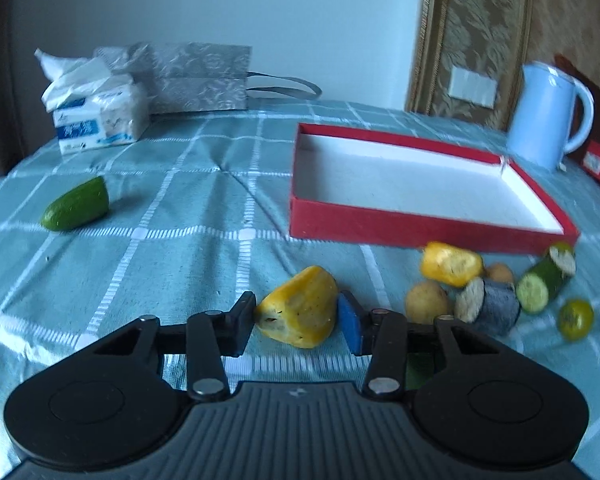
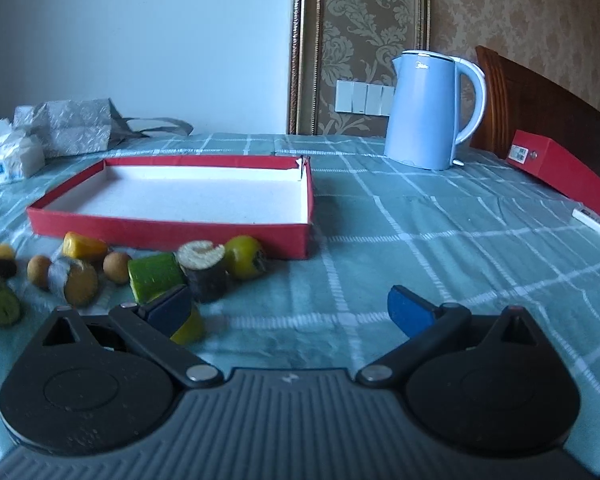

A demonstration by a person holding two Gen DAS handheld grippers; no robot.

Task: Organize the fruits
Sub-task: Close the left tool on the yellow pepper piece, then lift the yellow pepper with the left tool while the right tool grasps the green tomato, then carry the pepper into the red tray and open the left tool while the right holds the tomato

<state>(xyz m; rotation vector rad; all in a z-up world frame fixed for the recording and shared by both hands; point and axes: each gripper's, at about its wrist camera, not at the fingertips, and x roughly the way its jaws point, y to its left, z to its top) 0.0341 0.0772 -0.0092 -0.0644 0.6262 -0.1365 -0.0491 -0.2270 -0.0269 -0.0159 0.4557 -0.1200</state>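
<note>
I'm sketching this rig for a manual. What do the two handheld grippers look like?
Both match: the left gripper and right gripper have black rounded housings, black linkage bars with silver pivot pins, blue finger pads, and a grey ribbed centre body. No cables or sleeves show.

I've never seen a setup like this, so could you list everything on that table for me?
Yellow fruit piece: one, between the left tool's fingers.
Other fruit pieces: a mixed pile, yellow, green, tan and dark, on the cloth in front of the tray; exact count unclear.
Green piece: one, alone on the cloth, far left.
Tray: one, red outside, white inside, nothing in it.
Kettle: one, pale blue, behind the tray, right.
Tissue pack: one, white and blue, back left.
Gift bag: one, silver-grey, beside the tissues.
Red box: one, right edge.
Tablecloth: green, white checks.
Left tool: black, blue pads, closed on the yellow piece.
Right tool: black, blue pads, open, holding nothing.
</note>
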